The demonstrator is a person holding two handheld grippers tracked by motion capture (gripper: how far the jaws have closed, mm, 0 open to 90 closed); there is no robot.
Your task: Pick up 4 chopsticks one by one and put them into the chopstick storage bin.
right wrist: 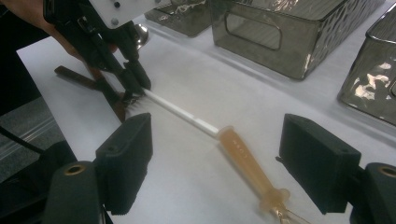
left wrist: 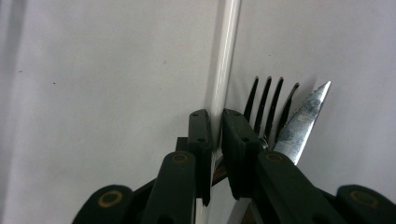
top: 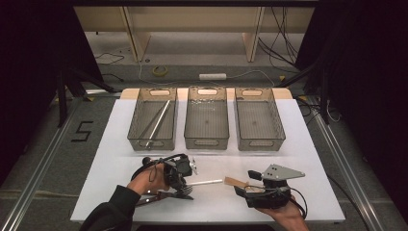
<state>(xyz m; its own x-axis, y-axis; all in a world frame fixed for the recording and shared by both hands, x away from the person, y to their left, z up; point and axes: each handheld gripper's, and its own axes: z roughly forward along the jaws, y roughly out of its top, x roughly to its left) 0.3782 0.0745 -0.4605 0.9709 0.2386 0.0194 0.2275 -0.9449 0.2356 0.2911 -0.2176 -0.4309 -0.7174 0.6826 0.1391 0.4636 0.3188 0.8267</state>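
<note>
At six o'clock on the bench [top: 120,144], just short of the three grey bins, my left gripper [left wrist: 212,126] has its jaws drawn almost fully together around the thin white stem of a long tool [top: 207,182]. The pads sit on either side of that stem and look to be pressing it; the tool lies flat, stem toward nine o'clock, amber handle toward three. A fork [left wrist: 268,105] and a knife [left wrist: 303,119] lie touching each other just beside the stem, so close that my jaw nearly rests on the fork's tines.

My right gripper [right wrist: 215,158] hovers with its jaws wide apart, straddling the amber handle without touching it and holding nothing.

I judge this to be the pick-up step: the grip is set, the lift not yet begun. The bin at eleven o'clock [top: 153,120] already holds a long pale rod, while the middle bin [top: 207,118] and the one at one o'clock [top: 260,118] look bare.

Next I should raise the stem straight up, slowly, so that fork and knife stay behind, keep the heavy handle end from drooping or swinging, and carry it toward twelve o'clock over a bin rim.
</note>
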